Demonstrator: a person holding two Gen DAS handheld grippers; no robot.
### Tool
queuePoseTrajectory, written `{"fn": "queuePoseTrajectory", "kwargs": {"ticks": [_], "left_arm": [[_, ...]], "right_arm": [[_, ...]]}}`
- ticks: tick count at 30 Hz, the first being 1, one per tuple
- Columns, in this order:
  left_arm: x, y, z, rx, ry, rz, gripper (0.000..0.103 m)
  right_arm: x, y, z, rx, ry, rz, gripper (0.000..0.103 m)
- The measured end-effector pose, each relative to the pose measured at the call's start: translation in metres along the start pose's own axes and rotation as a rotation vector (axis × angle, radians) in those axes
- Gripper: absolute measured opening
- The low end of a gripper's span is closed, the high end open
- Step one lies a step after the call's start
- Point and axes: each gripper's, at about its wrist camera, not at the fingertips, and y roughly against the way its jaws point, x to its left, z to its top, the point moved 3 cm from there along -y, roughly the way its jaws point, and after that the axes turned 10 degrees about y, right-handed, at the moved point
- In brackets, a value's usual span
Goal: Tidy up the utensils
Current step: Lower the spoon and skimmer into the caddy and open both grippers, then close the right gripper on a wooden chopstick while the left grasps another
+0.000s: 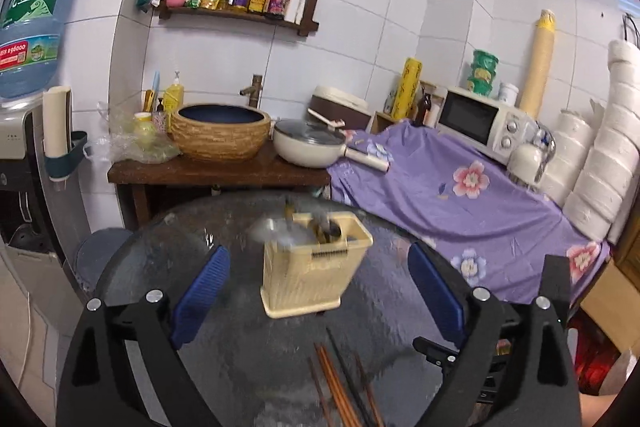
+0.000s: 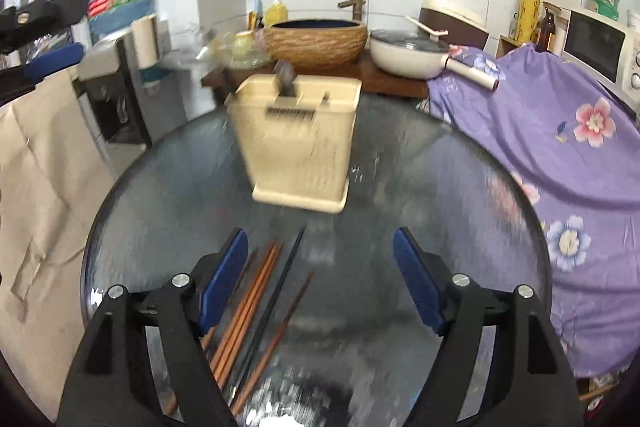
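The left tongs [image 1: 318, 291] stand wide apart and hold nothing; their blue pads [image 1: 202, 297] flank a cream utensil holder [image 1: 314, 267] that sits upright on the round glass tabletop [image 1: 168, 255]. The holder lies ahead of the pads, not touched by them. A few utensil ends poke from its top, blurred by motion, so what they are cannot be told. Below the left tongs, near the bottom of that view, several chopsticks [image 1: 340, 383] lie flat on the glass: brown ones and a black one, roughly side by side.

The right tongs [image 2: 318, 279] are likewise wide and empty. In the right wrist view the chopsticks [image 2: 256, 311] lie just beside the left blue pad [image 2: 222, 285], running from under it toward the holder [image 2: 298, 143], which stands farther along the tabletop [image 2: 400, 187], well apart from the sticks.

Beyond the tabletop a purple flowered cloth [image 1: 460, 203] covers a surface on the right, with a white microwave [image 1: 480, 119] on it. Behind stand a wooden counter with a woven-look basin [image 1: 222, 133] and a white lidded pan [image 1: 312, 145], and a water dispenser bottle [image 1: 34, 27] at the left.
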Motion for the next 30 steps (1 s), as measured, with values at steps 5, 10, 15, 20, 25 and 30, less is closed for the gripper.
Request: {"fn": "queuePoseTrajectory", "kwargs": {"ticks": [5, 10, 15, 20, 25, 30], "left_arm": [[0.008, 0.003, -0.068, 0.071, -0.025, 0.067, 0.089], [0.017, 0.009, -0.132, 0.157, -0.029, 0.102, 0.087], [0.019, 0.012, -0.187, 0.268, -0.069, 0.109, 0.077], [0.022, 0.02, -0.221, 0.33, -0.071, 0.12, 0.068], [0.021, 0.021, -0.244, 0.385, -0.083, 0.112, 0.06], [0.016, 0.016, -0.26, 0.435, -0.093, 0.1, 0.053]], "right_arm": [[0.035, 0.018, -0.063, 0.045, 0.005, 0.011, 0.074], [0.063, 0.032, -0.105, 0.075, -0.003, 0.028, 0.072], [0.09, 0.033, -0.132, 0.118, 0.028, 0.043, 0.063], [0.101, 0.027, -0.151, 0.166, 0.03, 0.053, 0.053], [0.107, 0.023, -0.165, 0.201, 0.034, 0.051, 0.048], [0.105, 0.015, -0.172, 0.23, -0.02, 0.079, 0.041]]}}
